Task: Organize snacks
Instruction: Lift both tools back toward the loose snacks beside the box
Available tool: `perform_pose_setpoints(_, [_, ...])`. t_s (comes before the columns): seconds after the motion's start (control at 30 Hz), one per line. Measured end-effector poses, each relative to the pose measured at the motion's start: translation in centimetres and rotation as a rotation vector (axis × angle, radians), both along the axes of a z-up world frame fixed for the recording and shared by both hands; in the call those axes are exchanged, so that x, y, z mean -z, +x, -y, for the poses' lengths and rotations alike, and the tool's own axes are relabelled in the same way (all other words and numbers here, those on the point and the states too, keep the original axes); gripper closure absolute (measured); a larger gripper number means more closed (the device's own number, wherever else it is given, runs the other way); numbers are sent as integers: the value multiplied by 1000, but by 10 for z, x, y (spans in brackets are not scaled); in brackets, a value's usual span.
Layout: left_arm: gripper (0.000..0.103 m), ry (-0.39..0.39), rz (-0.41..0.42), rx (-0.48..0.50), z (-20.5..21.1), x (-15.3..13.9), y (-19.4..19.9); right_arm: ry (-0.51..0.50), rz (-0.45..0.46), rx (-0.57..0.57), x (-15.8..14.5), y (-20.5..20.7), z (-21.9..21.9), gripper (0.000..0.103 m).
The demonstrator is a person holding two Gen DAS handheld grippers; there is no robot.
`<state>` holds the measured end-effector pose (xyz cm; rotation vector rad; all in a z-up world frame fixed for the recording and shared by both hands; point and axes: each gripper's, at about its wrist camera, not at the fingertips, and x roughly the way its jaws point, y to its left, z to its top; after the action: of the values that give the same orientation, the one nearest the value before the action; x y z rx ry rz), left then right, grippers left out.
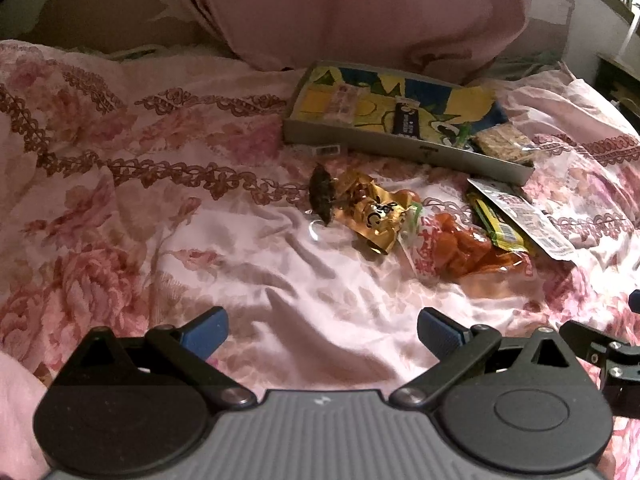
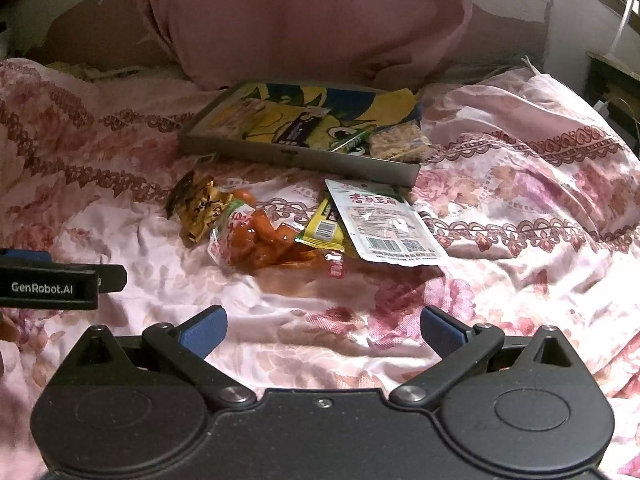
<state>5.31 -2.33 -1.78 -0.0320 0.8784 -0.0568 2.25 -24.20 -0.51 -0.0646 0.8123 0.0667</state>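
Hovering low over a pink floral bedspread [image 1: 160, 216], two grippers, each with two blue ribbed pads on black linkage arms: the left gripper [image 1: 322, 330] and the right gripper [image 2: 323, 330] both stand with fingers wide apart, nothing between them. In the right wrist view the left tool's side bar reads "GenRobot.AI". Bedspread: satin-like, creased, with rose print and brown scroll bands. Loose snacks on it, four counted, lying in a touching cluster ahead of both tools: one crinkled gold foil packet [image 1: 372, 216] with dark printing; one clear packet of orange-red pieces [image 1: 468, 248]; one yellow-green wrapper [image 2: 324, 230] bearing a barcode; one flat white pouch [image 2: 384, 224] with red characters, a barcode and a QR code, overlapping the yellow-green one. Just beyond, one shallow rectangular grey tray [image 1: 400, 146] with a yellow, blue and green cartoon lining. Contents: one pale clear-wrapped bar [image 1: 344, 102], one dark stick pack [image 1: 406, 120], one thin green wrapper [image 2: 352, 143], one clear-wrapped beige crumbly block [image 2: 396, 145] at the near right corner. Behind the tray, one large pink pillow [image 1: 352, 12].
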Motion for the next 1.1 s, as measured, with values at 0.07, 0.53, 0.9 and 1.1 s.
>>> perform_pose_setpoints(0.07, [1,-8,-11,-10,-1,2,2,-6,-1,-5,1,3,-2,1])
perform_pose_setpoints(0.53, [1,-2,-50,30,9,8,27,-44,8,-47,4,19,-12,1])
perform_pose_setpoints(0.9, [1,18,-100,78,9,8,57,-71,26,-53,7,38,-8,1])
perform_pose_setpoints(1.1, [1,34,-129,98,6,8,80,-81,21,-83,10,48,-15,1])
